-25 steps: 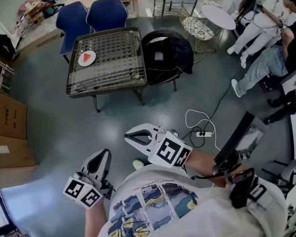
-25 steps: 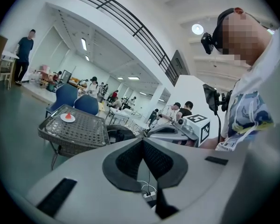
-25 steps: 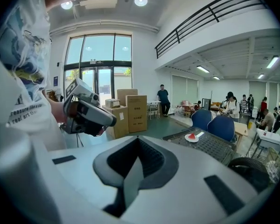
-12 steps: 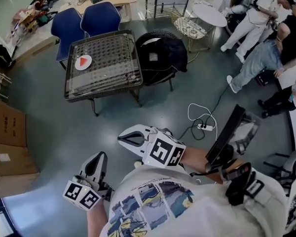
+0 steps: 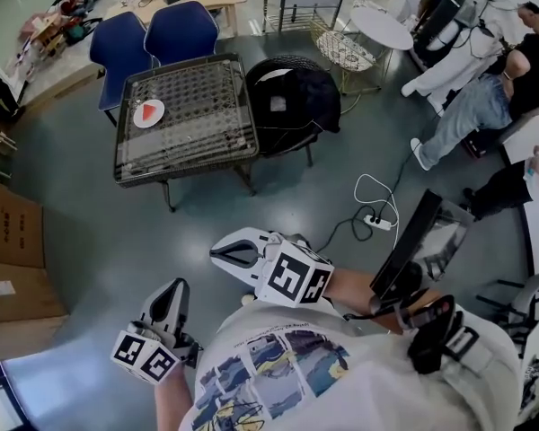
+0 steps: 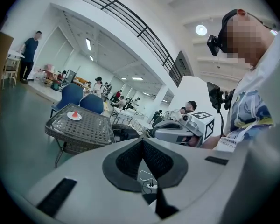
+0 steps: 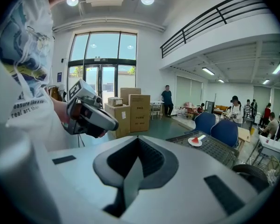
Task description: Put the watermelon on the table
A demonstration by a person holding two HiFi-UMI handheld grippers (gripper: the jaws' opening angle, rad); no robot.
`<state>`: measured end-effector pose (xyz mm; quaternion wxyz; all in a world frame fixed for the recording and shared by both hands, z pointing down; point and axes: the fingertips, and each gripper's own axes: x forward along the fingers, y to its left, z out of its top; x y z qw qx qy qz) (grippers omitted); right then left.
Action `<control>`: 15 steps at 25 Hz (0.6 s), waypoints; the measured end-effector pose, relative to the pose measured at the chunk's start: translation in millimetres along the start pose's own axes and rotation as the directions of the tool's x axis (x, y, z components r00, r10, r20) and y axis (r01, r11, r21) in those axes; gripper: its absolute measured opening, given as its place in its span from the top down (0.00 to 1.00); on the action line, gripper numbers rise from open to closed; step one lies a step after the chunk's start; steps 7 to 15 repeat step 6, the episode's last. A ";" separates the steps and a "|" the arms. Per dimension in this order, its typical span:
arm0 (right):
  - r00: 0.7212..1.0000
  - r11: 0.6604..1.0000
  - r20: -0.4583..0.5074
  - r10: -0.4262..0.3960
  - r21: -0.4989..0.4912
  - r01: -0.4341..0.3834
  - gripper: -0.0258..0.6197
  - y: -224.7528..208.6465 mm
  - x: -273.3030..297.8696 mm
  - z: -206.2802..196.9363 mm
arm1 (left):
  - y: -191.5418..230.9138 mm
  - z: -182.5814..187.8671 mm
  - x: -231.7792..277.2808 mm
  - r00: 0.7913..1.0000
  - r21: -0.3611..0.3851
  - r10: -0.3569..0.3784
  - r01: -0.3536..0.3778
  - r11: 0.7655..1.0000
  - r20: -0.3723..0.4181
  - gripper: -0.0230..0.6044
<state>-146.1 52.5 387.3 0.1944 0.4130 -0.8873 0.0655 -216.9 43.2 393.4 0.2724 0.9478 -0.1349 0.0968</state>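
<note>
A red watermelon slice [image 5: 149,110] lies on a small white plate [image 5: 148,115] at the left side of the dark wicker table [image 5: 217,133], far across the floor from me. The slice also shows in the left gripper view [image 6: 74,114] and in the right gripper view [image 7: 194,140]. My left gripper [image 5: 170,294] is low and close to my body, shut, with nothing in it. My right gripper [image 5: 221,251] is held just above it to the right, also shut and empty. Both point towards the table.
Two blue chairs [image 5: 153,30] stand behind the table. A black round chair with a dark garment [image 5: 295,95] sits at its right. A power strip with white cable [image 5: 377,218] lies on the floor. Cardboard boxes [image 5: 9,236] are at left, people [image 5: 485,88] at right.
The view has shifted a little, so the table now sits slightly further left. Both grippers drifted a little left and stay shut. A person at the right edge has moved.
</note>
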 end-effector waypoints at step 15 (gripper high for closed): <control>1.000 1.000 0.010 0.007 -0.011 -0.007 0.95 -29.0 -0.2 -0.2 | 9.0 8.9 25.5 1.000 -0.011 0.005 -0.005 1.000 -0.003 0.95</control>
